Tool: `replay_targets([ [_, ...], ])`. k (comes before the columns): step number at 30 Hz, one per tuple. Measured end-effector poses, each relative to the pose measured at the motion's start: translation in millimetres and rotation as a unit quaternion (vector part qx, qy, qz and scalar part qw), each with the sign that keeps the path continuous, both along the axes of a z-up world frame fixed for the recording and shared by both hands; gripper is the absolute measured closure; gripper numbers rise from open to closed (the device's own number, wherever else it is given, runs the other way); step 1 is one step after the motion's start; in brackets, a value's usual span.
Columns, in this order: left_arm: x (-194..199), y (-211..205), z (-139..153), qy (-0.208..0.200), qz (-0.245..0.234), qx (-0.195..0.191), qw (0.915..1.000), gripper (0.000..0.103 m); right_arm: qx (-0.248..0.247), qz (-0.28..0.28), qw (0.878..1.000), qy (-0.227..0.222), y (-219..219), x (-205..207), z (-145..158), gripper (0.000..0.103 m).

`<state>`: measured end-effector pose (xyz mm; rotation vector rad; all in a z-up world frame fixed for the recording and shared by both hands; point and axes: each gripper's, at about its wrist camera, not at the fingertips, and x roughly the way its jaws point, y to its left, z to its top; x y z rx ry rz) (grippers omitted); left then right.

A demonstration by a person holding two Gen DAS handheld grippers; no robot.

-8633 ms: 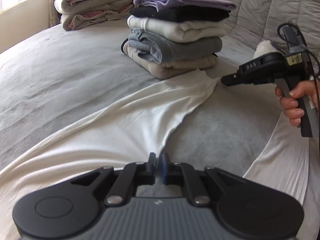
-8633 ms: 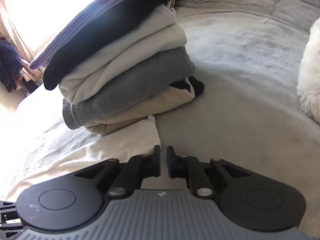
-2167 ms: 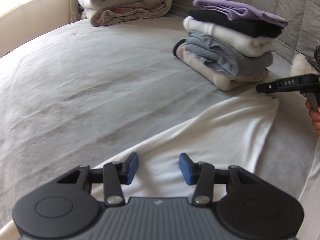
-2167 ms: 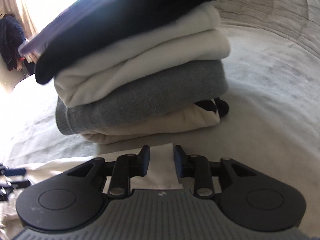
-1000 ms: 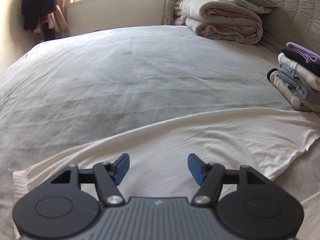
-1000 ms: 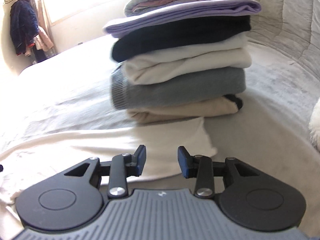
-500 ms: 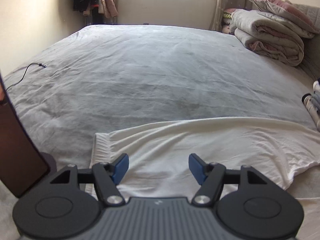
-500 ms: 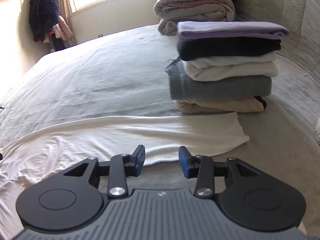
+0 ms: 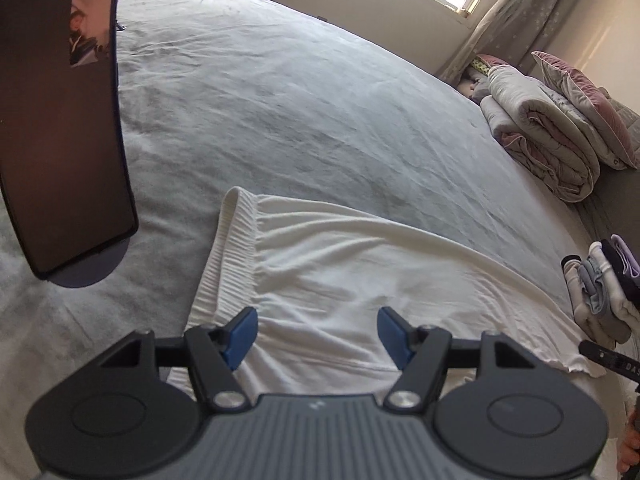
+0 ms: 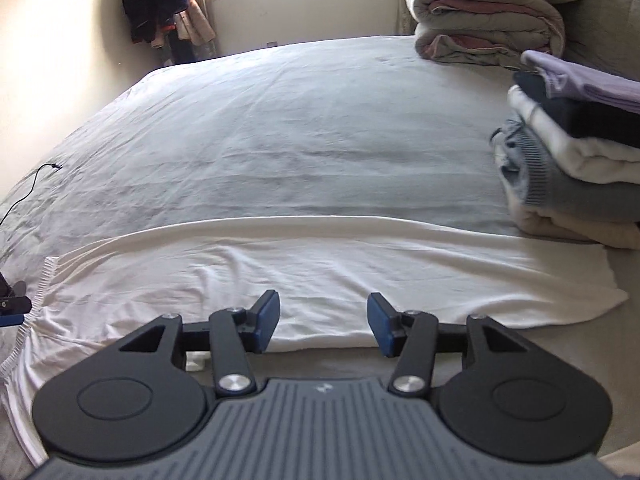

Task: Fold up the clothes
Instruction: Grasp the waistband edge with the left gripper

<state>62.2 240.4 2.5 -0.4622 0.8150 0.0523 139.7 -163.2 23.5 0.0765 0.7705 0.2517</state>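
Fingers (image 9: 239, 332) of the left gripper (image 9: 316, 334) hang well apart and empty over the elastic waistband end of the white garment (image 9: 360, 280), while the right gripper (image 10: 323, 322) is opening, nothing between its jaws, at the garment's near edge on the bed (image 10: 280, 140). Laid out long and flat, it looks ready for its next fold, which calls for pinching both ends. Open bed lies beyond; the folded stack (image 10: 572, 168) crowds the right end.
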Motion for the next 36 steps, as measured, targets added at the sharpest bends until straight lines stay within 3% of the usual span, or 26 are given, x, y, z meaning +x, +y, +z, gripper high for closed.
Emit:
replay_targets([
  [7,-3,6,-12,-0.018,-0.010,-0.029,0.9994,0.058,-0.004,0.057,0.998,0.012,66,34,-10,0.050],
  [13,-10,13,-24,-0.030,-0.022,-0.017,0.9992,0.062,-0.030,0.128,0.991,0.008,116,61,-17,0.049],
  [18,-16,28,-34,-0.040,-0.026,-0.032,0.9984,0.077,-0.057,0.177,0.983,0.001,150,80,-26,0.049],
  [20,-17,32,-37,-0.042,-0.026,-0.034,0.9982,0.086,-0.062,0.192,0.979,-0.002,161,87,-30,0.049],
  [31,-15,42,-41,-0.021,-0.020,-0.022,0.9993,0.100,-0.105,0.236,0.966,0.006,193,125,-41,0.049],
  [33,-14,43,-41,-0.016,-0.017,-0.024,0.9994,0.100,-0.113,0.246,0.963,0.011,196,126,-42,0.052],
  [36,-13,43,-41,-0.012,-0.017,-0.019,0.9996,0.100,-0.120,0.260,0.958,0.017,200,126,-41,0.065],
])
